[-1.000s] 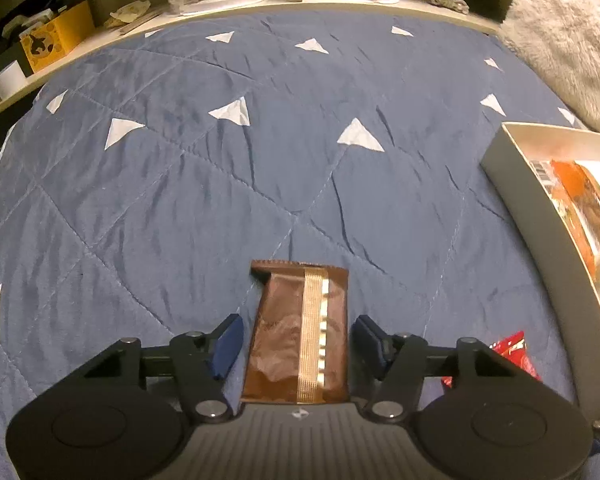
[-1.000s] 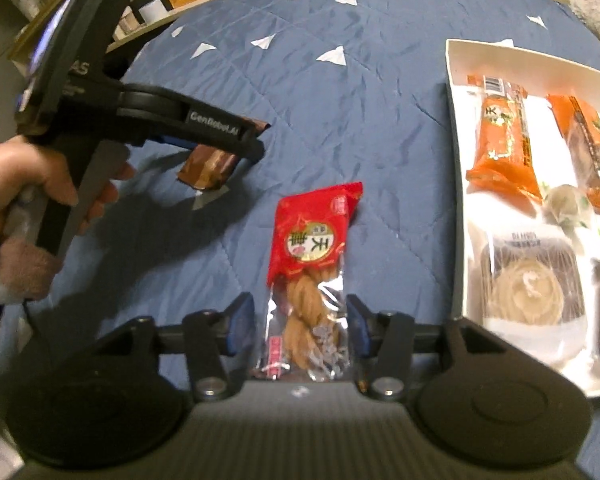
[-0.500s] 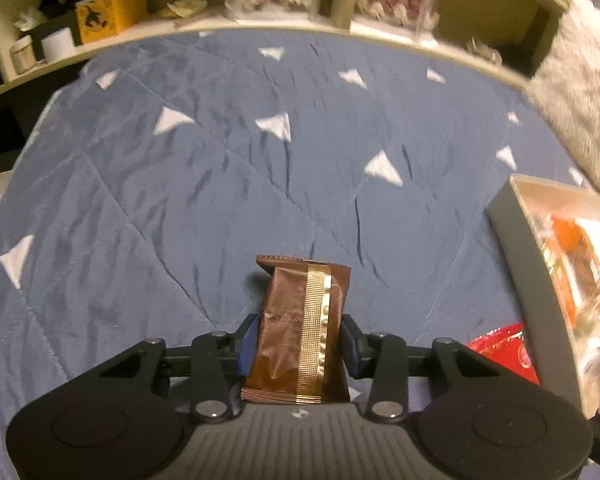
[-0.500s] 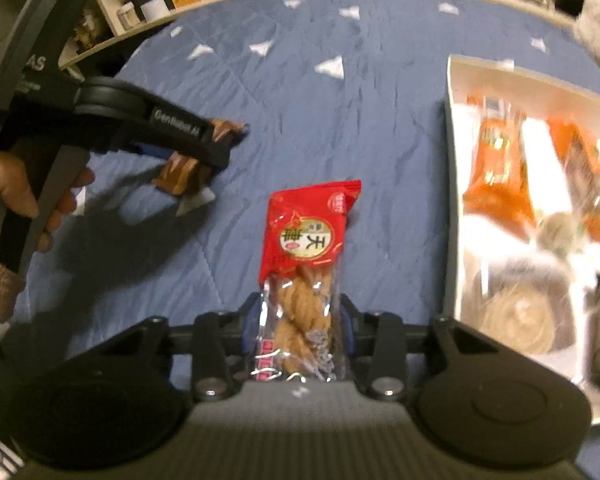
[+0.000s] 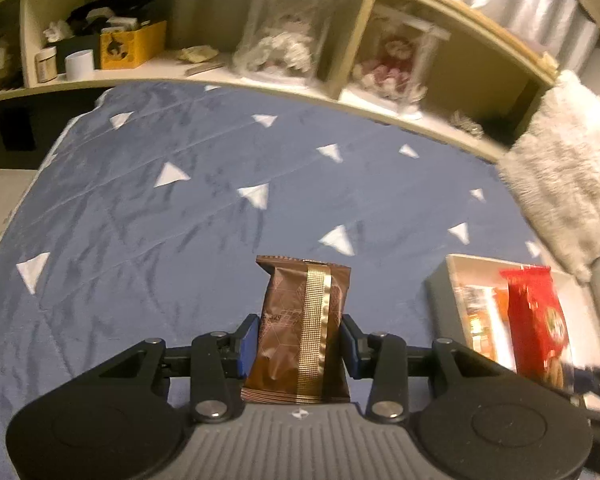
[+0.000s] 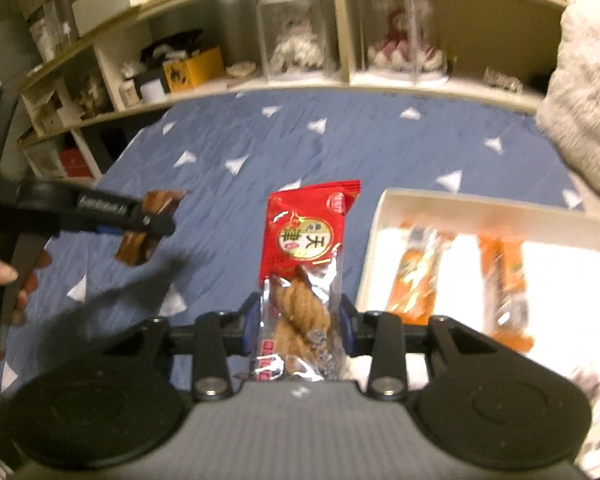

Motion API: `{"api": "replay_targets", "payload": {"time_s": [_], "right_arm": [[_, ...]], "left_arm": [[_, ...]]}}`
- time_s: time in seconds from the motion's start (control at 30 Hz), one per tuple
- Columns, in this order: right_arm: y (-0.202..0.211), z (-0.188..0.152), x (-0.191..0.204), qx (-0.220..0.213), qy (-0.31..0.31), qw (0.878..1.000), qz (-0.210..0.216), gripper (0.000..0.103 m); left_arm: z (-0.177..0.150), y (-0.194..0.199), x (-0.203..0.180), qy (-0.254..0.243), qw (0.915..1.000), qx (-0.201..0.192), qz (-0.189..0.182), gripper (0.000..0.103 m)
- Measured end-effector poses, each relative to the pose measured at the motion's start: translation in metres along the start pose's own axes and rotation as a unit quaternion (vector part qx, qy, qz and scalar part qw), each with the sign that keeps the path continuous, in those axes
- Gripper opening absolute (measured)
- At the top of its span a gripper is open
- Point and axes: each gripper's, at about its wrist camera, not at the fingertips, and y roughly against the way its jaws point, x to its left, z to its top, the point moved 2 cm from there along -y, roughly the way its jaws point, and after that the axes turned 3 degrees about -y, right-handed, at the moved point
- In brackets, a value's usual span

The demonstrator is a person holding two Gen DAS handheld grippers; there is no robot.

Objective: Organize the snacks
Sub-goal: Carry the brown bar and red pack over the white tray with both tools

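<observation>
Left wrist view: the left gripper [image 5: 299, 338] is clamped on a brown snack packet [image 5: 300, 330] with a gold strip down its middle, its blue pads pressing both long sides and the packet lifted clear of the blue quilted bedspread [image 5: 148, 216], which is dotted with white triangles. Toward the bedspread's right edge sits a white box [image 5: 440, 292], one corner and a wall in sight, with orange-wrapped snacks blurred inside. In front of that box hangs a red-topped packet of twisted dough sticks [image 5: 534, 320]. Right wrist view, blurred by motion: the right gripper [image 6: 298, 328] is clamped on the same red-topped packet [image 6: 302, 276], whose clear lower half shows the brown twists between the pads; it too hangs above the bedspread [image 6: 340, 148]. Just right of it lies the white box [image 6: 496, 208], holding two orange packets [image 6: 418, 276] side by side near its far wall. At left, a person's hand [image 6: 4, 280] grips the handle of the left gripper [image 6: 148, 224], the brown packet [image 6: 148, 224] pinched at its tip. Along the far edge of the bedspread runs a wooden shelf unit [image 6: 340, 80] bearing clear display cases and a yellow box [image 6: 192, 68]. A pale fluffy blanket [image 6: 584, 92] fills the right corner.
</observation>
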Motion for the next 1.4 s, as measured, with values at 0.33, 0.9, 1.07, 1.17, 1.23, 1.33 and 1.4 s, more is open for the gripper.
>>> {"api": "replay_targets", "payload": {"time_s": [0.33, 0.9, 1.07, 1.17, 1.23, 1.33, 1.4], "right_arm": [[0.029, 0.026, -0.081, -0.032, -0.002, 0.999, -0.026, 0.044], [0.039, 0.012, -0.219, -0.023, -0.091, 0.993, -0.066, 0.046], [0.029, 0.004, -0.25, -0.008, -0.116, 0.99, -0.085, 0.046], [0.024, -0.001, -0.261, 0.001, -0.123, 0.988, -0.095, 0.046], [0.019, -0.002, -0.264, 0.005, -0.123, 0.988, -0.094, 0.046], [0.012, -0.002, -0.268, 0.01, -0.114, 0.989, -0.097, 0.046], [0.009, -0.003, -0.271, 0.013, -0.115, 0.989, -0.096, 0.046]], "left_arm": [[0.011, -0.001, -0.079, -0.019, 0.9986, -0.006, -0.05, 0.044], [0.004, -0.07, -0.224, -0.001, 0.9894, 0.052, -0.135, 0.044], [0.001, -0.097, -0.257, 0.008, 0.9838, 0.075, -0.163, 0.044], [-0.001, -0.113, -0.274, 0.016, 0.9803, 0.087, -0.177, 0.044], [-0.002, -0.124, -0.281, 0.029, 0.9779, 0.093, -0.185, 0.044], [-0.004, -0.138, -0.285, 0.048, 0.9748, 0.107, -0.19, 0.044], [-0.006, -0.145, -0.287, 0.057, 0.9736, 0.116, -0.188, 0.044]]}}
